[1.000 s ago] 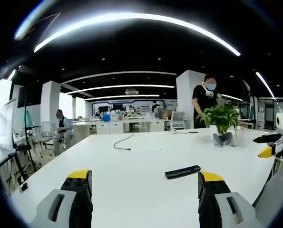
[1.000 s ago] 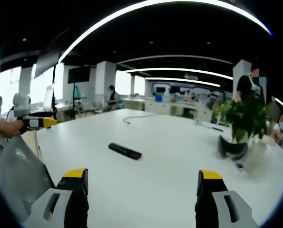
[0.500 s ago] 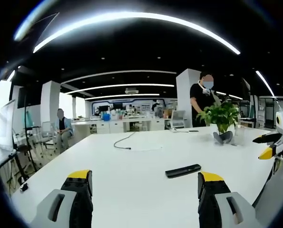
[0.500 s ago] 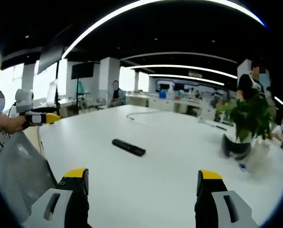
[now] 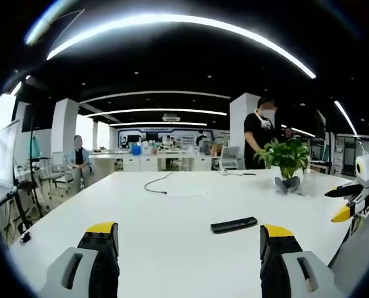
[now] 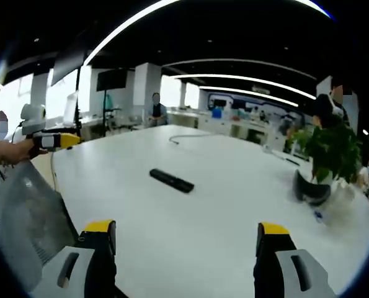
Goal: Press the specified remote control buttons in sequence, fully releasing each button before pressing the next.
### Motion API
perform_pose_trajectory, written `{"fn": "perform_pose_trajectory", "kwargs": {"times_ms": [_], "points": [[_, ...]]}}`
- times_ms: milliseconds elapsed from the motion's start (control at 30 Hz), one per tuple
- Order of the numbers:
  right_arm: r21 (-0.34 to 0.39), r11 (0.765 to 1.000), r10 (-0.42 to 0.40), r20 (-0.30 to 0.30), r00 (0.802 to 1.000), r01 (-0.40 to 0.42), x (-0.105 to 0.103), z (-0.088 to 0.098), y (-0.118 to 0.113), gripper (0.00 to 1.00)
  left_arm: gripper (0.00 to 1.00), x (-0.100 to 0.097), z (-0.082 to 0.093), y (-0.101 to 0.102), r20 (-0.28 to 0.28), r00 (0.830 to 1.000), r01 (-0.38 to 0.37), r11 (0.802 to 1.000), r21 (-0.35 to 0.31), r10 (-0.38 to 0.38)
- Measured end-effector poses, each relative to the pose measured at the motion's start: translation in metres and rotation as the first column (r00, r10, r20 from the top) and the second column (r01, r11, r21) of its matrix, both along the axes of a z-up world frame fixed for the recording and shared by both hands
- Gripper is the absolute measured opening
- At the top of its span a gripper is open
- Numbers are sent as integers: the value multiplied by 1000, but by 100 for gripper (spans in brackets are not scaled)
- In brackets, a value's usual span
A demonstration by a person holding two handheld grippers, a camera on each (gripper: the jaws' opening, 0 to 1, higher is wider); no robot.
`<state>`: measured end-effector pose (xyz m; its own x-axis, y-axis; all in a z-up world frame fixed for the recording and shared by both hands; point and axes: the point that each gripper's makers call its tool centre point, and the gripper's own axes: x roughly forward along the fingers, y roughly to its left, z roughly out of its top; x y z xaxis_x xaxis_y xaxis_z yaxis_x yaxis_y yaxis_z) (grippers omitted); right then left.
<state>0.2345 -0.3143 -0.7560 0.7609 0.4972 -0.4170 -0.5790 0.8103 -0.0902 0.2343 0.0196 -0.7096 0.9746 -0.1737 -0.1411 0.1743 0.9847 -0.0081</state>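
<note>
A slim black remote control [image 5: 234, 224] lies flat on the white table [image 5: 172, 217], just beyond and between my left gripper's [image 5: 187, 233] open jaws, nearer the right one. The right gripper view has the same remote [image 6: 171, 180] farther off on the table [image 6: 234, 205], ahead of the left jaw of my right gripper [image 6: 184, 233], which stands open with nothing in it. My right gripper [image 5: 350, 202] also comes in at the right edge of the left gripper view. At the left edge of the right gripper view a hand holds my left gripper [image 6: 54, 140].
A potted green plant [image 5: 288, 162] stands at the table's far right, with a dark object [image 6: 310, 190] at its base. A cable [image 5: 158, 183] lies across the far side. A mesh chair back [image 6: 23, 217] is near left. A person [image 5: 258, 133] stands behind the plant; another [image 5: 79, 160] sits far left.
Both cameras have shifted slightly; the remote looks a bit lower and farther left in the left gripper view and has drifted up in the right gripper view. The standing person has moved left.
</note>
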Motion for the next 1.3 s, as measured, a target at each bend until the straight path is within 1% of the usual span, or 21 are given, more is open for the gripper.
{"fn": "perform_pose_trajectory", "kwargs": {"times_ms": [167,233,333,367,433,533,633,700,733,800,867,900,933,967,1000,1067,1100,1133,1167,1267,1300], "points": [[7,1000,-20,-26,999,20,2,-5,-6,93,99,3,-3,-6,-23,1000,17,1000,14,-17],[18,999,-25,-19,1000,26,3,-4,-6,93,100,3,-3,-10,-26,999,37,999,-5,-37],[20,1000,-19,-46,999,20,2,-8,-5,93,100,4,-13,-17,-102,992,71,997,-15,-72],[24,1000,-15,-49,999,16,1,-8,-4,93,100,5,-15,-19,-126,988,82,997,-16,-83],[22,1000,-7,-57,998,8,0,-10,-3,93,100,9,-19,-32,-173,975,139,990,-24,-141],[16,1000,-5,-56,998,5,0,-10,-3,92,100,16,-18,-45,-200,955,229,973,32,-218],[21,1000,-21,-69,997,22,1,-12,-7,91,100,22,-18,-53,-226,941,272,961,54,-254],[26,999,-24,-81,996,27,1,-14,-8,91,100,22,-26,-58,-295,907,336,938,81,-300],[22,999,-27,-92,995,29,0,-17,-9,91,100,23,-31,-61,-338,884,375,922,101,-322],[20,999,-26,-91,996,28,-1,-17,-8,91,100,26,-35,-64,-374,857,425,897,123,-355],[18,1000,-24,-92,995,26,-1,-17,-8,91,100,31,-38,-72,-403,822,475,874,100,-401],[18,1000,-20,-95,995,22,-1,-17,-7,91,100,33,-38,-79,-419,797,510,857,78,-436],[15,1000,-20,-99,995,21,-2,-18,-7,91,100,35,-39,-81,-430,785,520,851,68,-446],[8,1000,-19,-102,995,20,-2,-19,-6,91,100,37,-42,-86,-448,763,542,839,53,-465],[5,1000,-21,-102,995,22,-2,-19,-7,90,100,39,-44,-88,-463,751,551,833,49,-470],[1,1000,-25,-103,994,25,-1,-19,-7,92,100,45,-46,-90,-469,745,565,822,68,-474],[0,1000,-30,-107,994,30,-1,-20,-8,92,100,48,-50,-91,-486,733,578,812,77,-476],[0,999,-31,-107,994,32,-1,-20,-8,92,100,50,-51,-92,-495,728,582,809,80,-475],[-5,999,-38,-108,993,37,0,-20,-9,92,100,53,-54,-93,-505,717,596,798,89,-480],[-2,999,-49,-105,993,49,1,-20,-12,91,100,60,-58,-94,-529,695,622,777,101,-487],[-4,999,-53,-104,993,53,1,-20,-13,91,100,63,-60,-94,-531,694,629,769,119,-486]]}}
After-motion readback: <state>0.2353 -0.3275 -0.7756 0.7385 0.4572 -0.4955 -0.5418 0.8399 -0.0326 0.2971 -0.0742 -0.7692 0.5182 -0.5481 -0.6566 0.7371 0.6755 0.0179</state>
